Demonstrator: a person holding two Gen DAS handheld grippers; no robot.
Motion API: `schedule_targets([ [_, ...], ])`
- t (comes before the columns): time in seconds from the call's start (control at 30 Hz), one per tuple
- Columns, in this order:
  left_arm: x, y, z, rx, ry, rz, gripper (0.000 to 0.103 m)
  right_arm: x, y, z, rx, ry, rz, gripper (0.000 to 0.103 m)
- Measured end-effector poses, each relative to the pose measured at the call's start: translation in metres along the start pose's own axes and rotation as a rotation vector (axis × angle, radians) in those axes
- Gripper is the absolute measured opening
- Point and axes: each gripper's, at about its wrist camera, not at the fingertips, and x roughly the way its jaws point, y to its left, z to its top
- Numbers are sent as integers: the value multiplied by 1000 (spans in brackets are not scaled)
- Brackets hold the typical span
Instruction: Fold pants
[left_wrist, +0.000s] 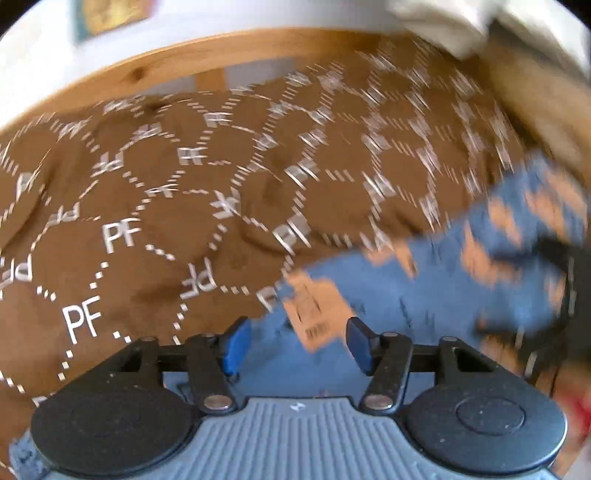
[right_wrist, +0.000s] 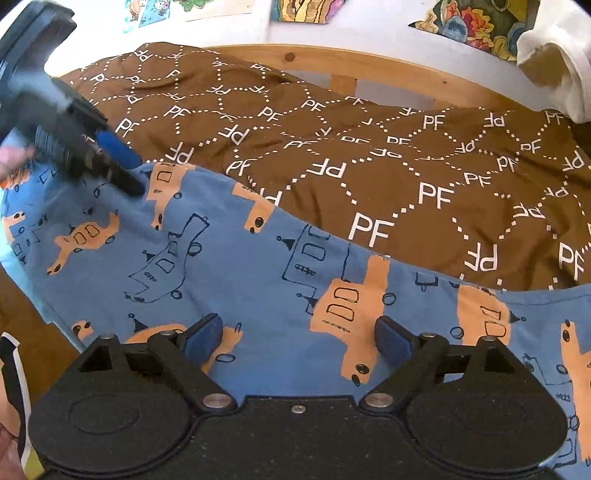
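The pants (right_wrist: 236, 266) are blue with orange and outlined vehicle prints. They lie spread on a brown bed cover (right_wrist: 406, 155) with white "PF" letters. My right gripper (right_wrist: 297, 338) is open and empty, just above the middle of the pants. My left gripper (left_wrist: 293, 345) is open and empty, over the pants' edge (left_wrist: 406, 295); that view is motion-blurred. The left gripper also shows in the right wrist view (right_wrist: 125, 173) at the upper left, its blue pads at the far edge of the pants.
A wooden bed rail (right_wrist: 369, 70) runs behind the cover, with a white wall and colourful pictures (right_wrist: 476, 26) above. A white cloth (right_wrist: 554, 66) hangs at the upper right. The brown cover (left_wrist: 147, 221) fills the left wrist view.
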Motion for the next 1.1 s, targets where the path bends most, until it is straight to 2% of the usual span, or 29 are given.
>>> schedule_targets([
  [0.1,12,17,22,-116,24,34,62,0,2,-1,-2,-3,-10,92],
  [0.27,40,32,44,-239,148,-29,43,-3,4,-3,-16,-22,-22,92],
  [0.37,50,27,47,-220,225,-73,19,-5,5,-4,-25,-34,-28,92],
  [0.4,50,22,46,-203,229,-76,11,-5,5,-4,-26,-37,-29,92],
  [0.5,42,10,46,-150,186,-35,8,-5,6,-4,-26,-38,-29,92],
  [0.63,20,-7,48,-30,34,71,7,-6,6,-4,-27,-40,-29,92],
  [0.7,16,-25,42,112,-43,136,7,-5,6,-4,-27,-40,-28,92],
  [0.77,28,-39,37,217,-37,200,7,-5,5,-5,-25,-39,-27,92],
  [0.9,52,-45,25,252,-24,254,8,-8,3,-4,-6,-58,-37,92],
  [1.0,65,-45,22,235,-9,281,16,-15,-1,-3,21,-101,-65,96],
  [1.07,68,-46,21,222,-6,309,27,-12,-6,-3,46,-80,-73,97],
  [1.1,68,-47,22,218,-4,334,40,-10,-9,-3,64,-65,-79,97],
])
